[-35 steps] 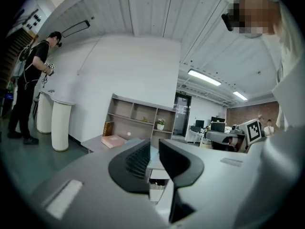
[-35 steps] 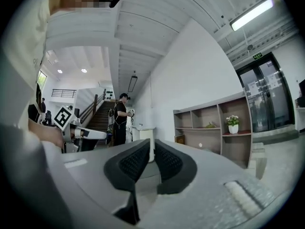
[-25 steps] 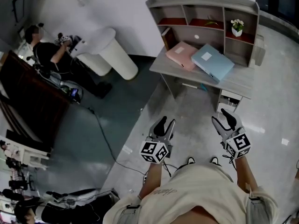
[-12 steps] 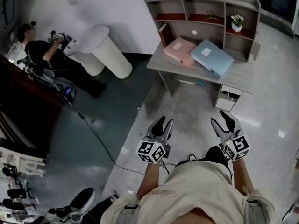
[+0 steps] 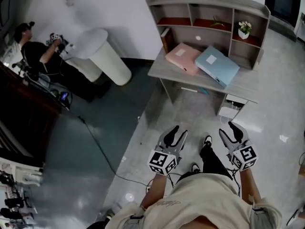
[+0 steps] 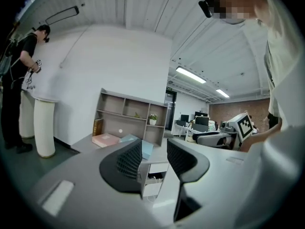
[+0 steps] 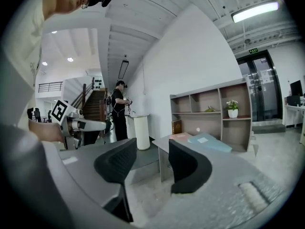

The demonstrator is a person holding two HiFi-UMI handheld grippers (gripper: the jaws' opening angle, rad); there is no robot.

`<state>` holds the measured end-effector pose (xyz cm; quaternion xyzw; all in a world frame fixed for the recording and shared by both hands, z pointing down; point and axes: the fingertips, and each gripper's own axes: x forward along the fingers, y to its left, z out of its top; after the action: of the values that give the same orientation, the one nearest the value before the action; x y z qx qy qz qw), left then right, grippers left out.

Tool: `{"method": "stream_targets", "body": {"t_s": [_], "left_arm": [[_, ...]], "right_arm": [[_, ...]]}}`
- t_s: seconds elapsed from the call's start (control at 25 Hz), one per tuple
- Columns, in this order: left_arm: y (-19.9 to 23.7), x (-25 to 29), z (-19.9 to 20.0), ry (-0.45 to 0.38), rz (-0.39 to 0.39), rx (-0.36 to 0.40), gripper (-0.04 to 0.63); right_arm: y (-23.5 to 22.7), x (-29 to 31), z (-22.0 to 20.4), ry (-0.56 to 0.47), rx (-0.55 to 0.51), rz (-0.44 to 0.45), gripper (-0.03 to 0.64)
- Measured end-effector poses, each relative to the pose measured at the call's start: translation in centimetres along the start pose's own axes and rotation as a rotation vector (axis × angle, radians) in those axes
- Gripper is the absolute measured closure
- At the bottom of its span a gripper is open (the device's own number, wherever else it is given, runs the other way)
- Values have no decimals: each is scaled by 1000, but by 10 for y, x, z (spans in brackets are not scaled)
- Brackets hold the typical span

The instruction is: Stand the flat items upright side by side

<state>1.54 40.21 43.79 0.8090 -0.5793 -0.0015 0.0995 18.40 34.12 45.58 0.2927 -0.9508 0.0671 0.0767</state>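
Note:
A pink folder [image 5: 182, 57] and a light blue folder [image 5: 217, 65] lie flat side by side on the grey desk [image 5: 238, 82], in front of its shelf unit [image 5: 209, 13]. Both grippers hang over the floor well short of the desk. My left gripper [image 5: 177, 133] is open and holds nothing. My right gripper [image 5: 229, 130] is likewise open and bare. In the left gripper view the pink folder [image 6: 106, 140] and blue folder [image 6: 127, 138] lie far beyond the left gripper [image 6: 155, 154]. The right gripper [image 7: 152, 159] points towards the pink folder [image 7: 181, 136] and blue folder [image 7: 209, 142].
The shelf holds an upright brown book [image 5: 166, 38] and a small potted plant [image 5: 244, 28]. A drawer unit [image 5: 231, 109] sits under the desk. A white round pedestal [image 5: 102, 56] stands at the left with a person [image 5: 33, 51] behind it. A cable [image 5: 100, 147] trails across the floor.
The person carrying the grippers has stepped forward, and a leg and shoe now show between the grippers. Both grippers have shifted slightly right and lower in the head view, with their jaws still apart.

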Motion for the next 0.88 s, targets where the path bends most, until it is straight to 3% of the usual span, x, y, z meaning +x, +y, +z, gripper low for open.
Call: {"method": "stream_targets", "body": {"t_s": [0.2,0.32,0.56,0.76,0.88], "left_arm": [[21,17,-11,54,43,45,413],[43,33,-11,80,54,0,413],[92,86,4,97,68,-25,413],[124,144,20,103,76,-41,414],[138,183,28,124,75,15,414]], "right_arm": [[-3,45,-2,10,1,55,403],[-14,77,5,0,11,74,403],[-64,136,23,-35,2,68,403],[-108,176,18,-1,4,92,403],[-133,207,20,10,-12,115,403]]}}
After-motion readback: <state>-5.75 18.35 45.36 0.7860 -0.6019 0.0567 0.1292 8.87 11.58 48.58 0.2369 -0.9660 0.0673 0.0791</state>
